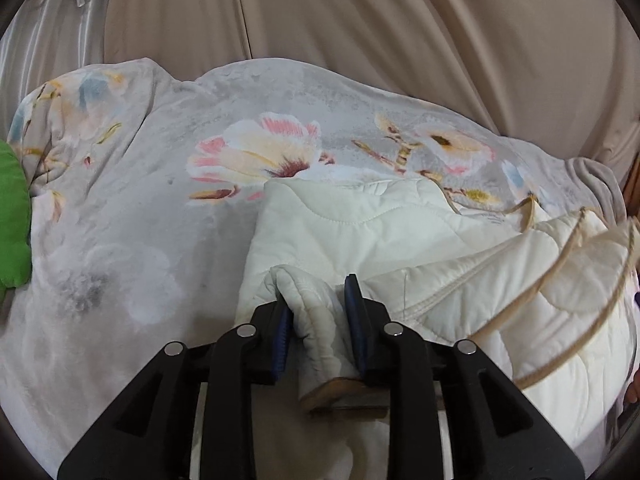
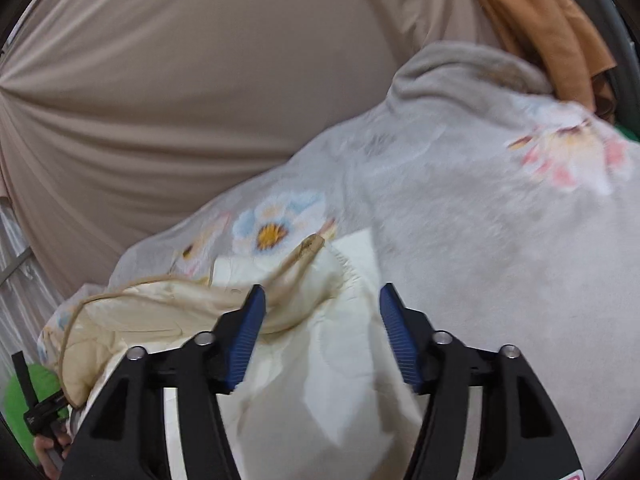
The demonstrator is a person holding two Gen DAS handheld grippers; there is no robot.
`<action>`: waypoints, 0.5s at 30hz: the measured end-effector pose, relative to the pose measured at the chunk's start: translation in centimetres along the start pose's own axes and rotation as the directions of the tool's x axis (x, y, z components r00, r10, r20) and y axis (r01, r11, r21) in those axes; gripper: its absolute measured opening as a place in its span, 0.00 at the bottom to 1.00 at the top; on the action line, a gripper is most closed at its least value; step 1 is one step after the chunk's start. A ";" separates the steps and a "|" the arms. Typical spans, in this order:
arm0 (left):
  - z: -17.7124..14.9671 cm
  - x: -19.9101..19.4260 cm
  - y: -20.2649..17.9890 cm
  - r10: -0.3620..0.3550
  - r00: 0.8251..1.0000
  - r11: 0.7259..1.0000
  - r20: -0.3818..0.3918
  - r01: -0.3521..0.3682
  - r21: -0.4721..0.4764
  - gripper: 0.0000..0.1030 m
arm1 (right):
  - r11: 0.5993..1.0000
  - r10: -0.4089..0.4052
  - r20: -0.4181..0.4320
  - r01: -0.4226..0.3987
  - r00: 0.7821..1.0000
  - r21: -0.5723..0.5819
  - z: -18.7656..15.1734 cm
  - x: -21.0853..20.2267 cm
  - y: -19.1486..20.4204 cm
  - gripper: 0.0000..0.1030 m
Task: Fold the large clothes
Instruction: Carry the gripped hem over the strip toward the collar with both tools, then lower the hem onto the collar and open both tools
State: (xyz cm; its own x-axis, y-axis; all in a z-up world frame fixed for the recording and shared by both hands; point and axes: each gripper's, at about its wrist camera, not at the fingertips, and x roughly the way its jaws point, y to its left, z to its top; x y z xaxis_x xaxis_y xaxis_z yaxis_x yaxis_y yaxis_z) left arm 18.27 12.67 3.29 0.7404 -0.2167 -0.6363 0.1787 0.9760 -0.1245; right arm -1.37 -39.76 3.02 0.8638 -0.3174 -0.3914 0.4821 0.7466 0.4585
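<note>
Left wrist view: left gripper [image 1: 318,312] clenched on a rolled corner of the cream quilted padded comforter [image 1: 360,232], blue pads [image 1: 354,312] pinching a thick bunch of it. Comforter spread in loose layers over the pale grey fleece blanket with printed flowers [image 1: 160,184], tan piped edging [image 1: 560,264] looping toward the right side. Looks soft, bulky, light for its size, somewhat slick on the face; likely to sag and slide unless held at corners or along the piped hem, where stitching gives firmer purchase. Right wrist view, blurred: right gripper [image 2: 322,312] released, jaws spread wide above cream fabric, nothing between them; nearest good hold judged the tan-edged corner [image 2: 308,246] just ahead of the fingers. Beige draped curtain [image 1: 360,20] behind, green cushion [image 1: 12,216] at far left. No containers in either view.
</note>
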 end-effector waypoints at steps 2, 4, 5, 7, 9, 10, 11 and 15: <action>0.0 -0.9 0.0 0.004 1.000 1.000 0.006 -0.004 0.003 0.25 | 1.000 -0.008 0.013 0.008 1.000 -0.001 0.3 -1.2 -0.3 0.58; 0.2 -2.3 -0.3 -0.003 0.999 1.000 0.039 0.002 0.003 0.28 | 1.000 -0.022 0.007 0.022 1.000 -0.011 0.3 -1.7 -0.4 0.58; 0.4 -3.2 -0.4 -0.018 0.998 1.000 0.062 0.018 0.002 0.31 | 1.000 -0.023 -0.004 0.023 1.000 -0.020 0.2 -1.8 -0.3 0.58; 0.6 -4.4 -0.2 -0.051 0.996 0.999 0.078 0.052 -0.011 0.36 | 0.999 -0.012 -0.027 0.011 1.000 -0.037 -0.1 -1.5 0.0 0.58; 1.0 -5.4 0.2 -0.077 0.993 0.996 0.092 0.081 -0.048 0.43 | 0.998 -0.006 -0.046 0.004 0.999 -0.056 -0.4 -1.0 0.4 0.58; 1.1 -6.0 0.4 -0.057 0.992 0.996 0.113 0.064 -0.058 0.55 | 0.997 -0.008 -0.057 0.004 0.998 -0.071 -0.7 -0.7 0.7 0.58; 1.1 -6.8 0.5 -0.016 0.988 0.998 0.153 0.026 -0.062 0.68 | 0.996 -0.012 -0.064 0.006 0.998 -0.086 -0.9 -0.5 0.9 0.58; 1.2 -8.2 -0.4 0.105 0.957 0.992 0.269 -0.120 0.038 0.78 | 0.990 -0.035 -0.085 0.023 0.996 -0.139 -1.8 0.0 1.7 0.58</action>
State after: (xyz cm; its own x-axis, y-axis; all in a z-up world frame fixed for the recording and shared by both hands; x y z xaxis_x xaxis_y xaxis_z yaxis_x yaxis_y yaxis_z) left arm 12.87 14.07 9.47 0.9019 -0.1104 -0.4176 0.1131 0.9934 -0.0182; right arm -0.82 -37.47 2.31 0.8306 -0.2929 -0.4736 0.4770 0.8131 0.3337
